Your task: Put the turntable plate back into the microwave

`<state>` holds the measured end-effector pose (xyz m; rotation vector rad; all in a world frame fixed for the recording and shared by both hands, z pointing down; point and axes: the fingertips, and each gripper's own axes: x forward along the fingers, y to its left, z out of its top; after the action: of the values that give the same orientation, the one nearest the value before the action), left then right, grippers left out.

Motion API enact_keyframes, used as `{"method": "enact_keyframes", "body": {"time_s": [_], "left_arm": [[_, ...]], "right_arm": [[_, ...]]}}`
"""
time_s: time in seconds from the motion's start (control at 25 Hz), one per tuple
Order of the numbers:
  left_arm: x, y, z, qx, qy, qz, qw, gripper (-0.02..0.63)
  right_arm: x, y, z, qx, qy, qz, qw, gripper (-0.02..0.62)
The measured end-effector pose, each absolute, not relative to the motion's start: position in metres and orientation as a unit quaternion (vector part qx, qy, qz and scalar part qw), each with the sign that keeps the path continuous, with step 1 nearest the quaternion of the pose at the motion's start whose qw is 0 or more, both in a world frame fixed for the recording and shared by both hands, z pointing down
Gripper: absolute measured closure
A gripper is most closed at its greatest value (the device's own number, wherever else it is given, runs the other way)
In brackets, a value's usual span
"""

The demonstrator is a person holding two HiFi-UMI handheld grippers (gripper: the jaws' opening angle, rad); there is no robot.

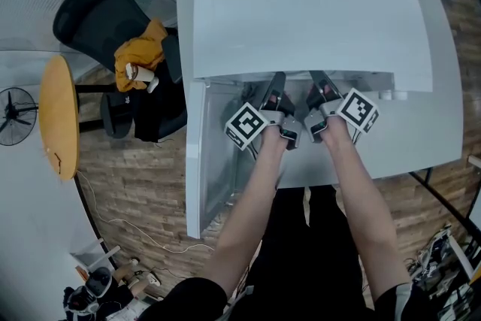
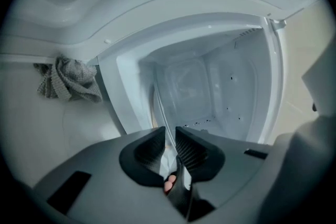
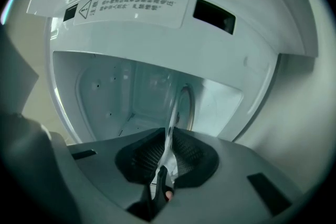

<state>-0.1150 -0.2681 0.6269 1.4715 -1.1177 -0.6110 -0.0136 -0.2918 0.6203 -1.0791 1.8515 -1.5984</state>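
Both hand-held grippers are at the mouth of the microwave [image 1: 308, 11], centre of the head view. Its door [image 1: 204, 162] is swung open to lower left.

- Left hand-held gripper [image 2: 169, 136]: jaws nearly together, pads clamped on the rim of the turntable plate [image 2: 159, 105].
- Right hand-held gripper [image 3: 168, 139]: same, jaws pinched on the plate's rim [image 3: 181, 107].
- The plate is clear glass and shows edge-on in both gripper views. It runs from the jaws into the white cavity.
- In the head view the microwave's top hides the plate. Only the gripper bodies show, left [image 1: 274, 90] and right [image 1: 322, 86].
- Microwave sits on a white desk [image 1: 440, 124].
- Grey cloth [image 2: 68, 78] sits left of the opening in the left gripper view.
- Warning label [image 3: 131, 7] is above the opening in the right gripper view.
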Motion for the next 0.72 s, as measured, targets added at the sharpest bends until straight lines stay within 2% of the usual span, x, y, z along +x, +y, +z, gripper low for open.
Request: {"method": "enact_keyframes", "body": {"time_s": [0.48, 0.72], "left_arm": [[-0.115, -0.271, 0.634, 0.588, -0.467, -0.301, 0.587, 0.578], [-0.118, -0.272, 0.636, 0.588, -0.476, -0.297, 0.583, 0.581]], "right_arm": [[-0.012, -0.281, 0.625, -0.398, 0.678, -0.587, 0.191, 0.534], [-0.012, -0.273, 0.631, -0.396, 0.68, -0.588, 0.186, 0.568]]}}
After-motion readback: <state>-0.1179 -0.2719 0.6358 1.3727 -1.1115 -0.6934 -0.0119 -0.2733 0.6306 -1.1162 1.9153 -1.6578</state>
